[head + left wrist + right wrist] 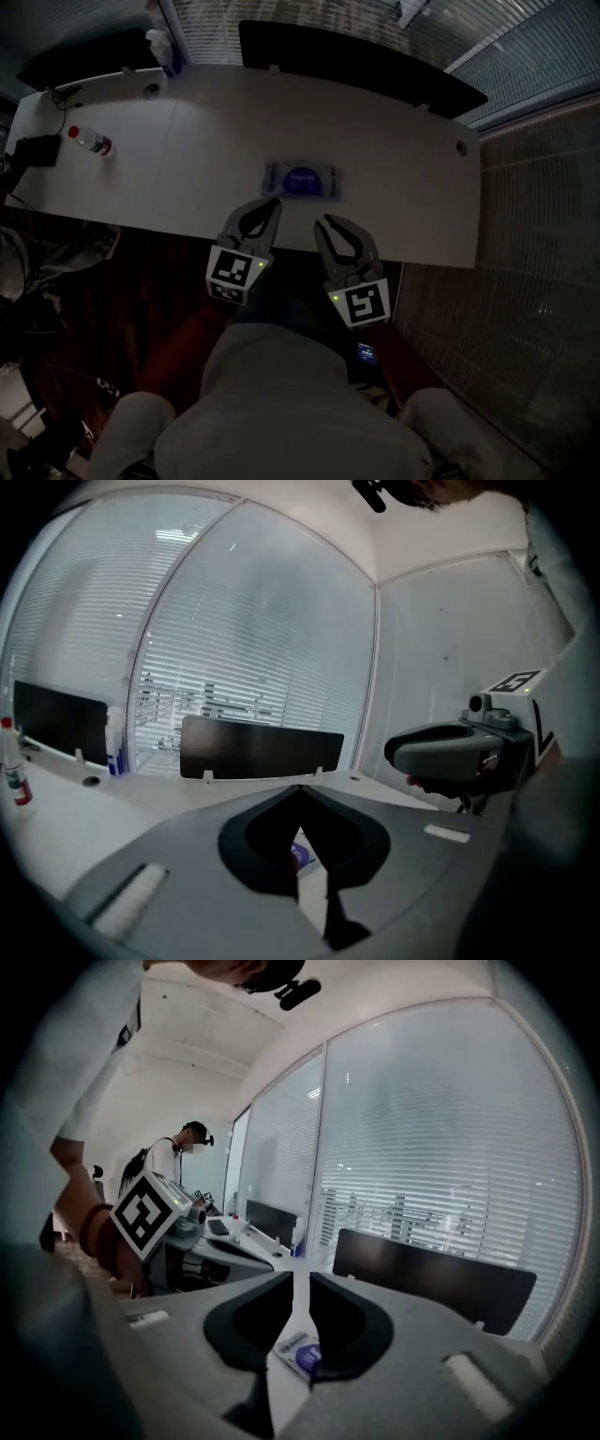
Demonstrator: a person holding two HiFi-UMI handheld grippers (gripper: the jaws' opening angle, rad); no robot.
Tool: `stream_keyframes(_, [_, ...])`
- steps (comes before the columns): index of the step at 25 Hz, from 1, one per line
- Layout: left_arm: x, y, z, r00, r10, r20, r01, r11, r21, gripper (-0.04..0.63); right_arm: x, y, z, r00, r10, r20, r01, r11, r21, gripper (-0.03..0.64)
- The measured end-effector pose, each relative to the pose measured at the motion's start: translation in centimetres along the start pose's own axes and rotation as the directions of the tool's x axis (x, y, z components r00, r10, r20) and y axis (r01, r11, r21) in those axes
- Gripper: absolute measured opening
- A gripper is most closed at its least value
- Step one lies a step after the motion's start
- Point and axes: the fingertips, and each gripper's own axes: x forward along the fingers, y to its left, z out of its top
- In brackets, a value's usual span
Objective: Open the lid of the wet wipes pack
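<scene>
Wipes pack [301, 180] on table [375, 141], just beyond left gripper [272, 203] — closed, empty, right gripper [335, 225] — barely parted, empty.

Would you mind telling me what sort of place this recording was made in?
Most likely an office: a white desk with a dark divider screen at its far edge, slatted blinds over large windows, and more desks beyond.

Office: white desk [394, 159], divider panel [356, 61], blinds [262, 639]
</scene>
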Motion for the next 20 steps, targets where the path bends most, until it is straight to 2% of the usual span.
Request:
stream_keyframes(5, [2.4, 1.7, -4.1, 0.999, 0.012, -0.053, -0.012, 1.000, -0.003, 0.003, 3.4, -0.2, -5.1, 0.994, 0.002, -0.110, -0.014, 0.994, -0.109, 0.054])
stream_keyframes(13, [5.5, 4.1, -10.8, 0.989, 0.025, -0.149, -0.031, 0.999, -0.037, 0.003, 7.9, -1.3, -15.3, 0.971, -0.019, -0.239, -0.033, 0.977, -0.211, 0.060])
stream_keyframes(16, [6.8, 5.4, -13.6, 0.977, 0.051, -0.209, -0.061, 0.997, -0.041, 0.003, 9.5, -1.6, -18.1, 0.962, -0.029, -0.272, -0.052, 0.956, -0.288, 0.066])
stream_keyframes(20, [8.2, 6.9, -17.4, 0.951, 0.083, -0.297, -0.102, 0.994, -0.048, 0.003, 11.1, -1.3, -19.9, 0.951, -0.026, -0.309, -0.086, 0.935, -0.345, 0.069])
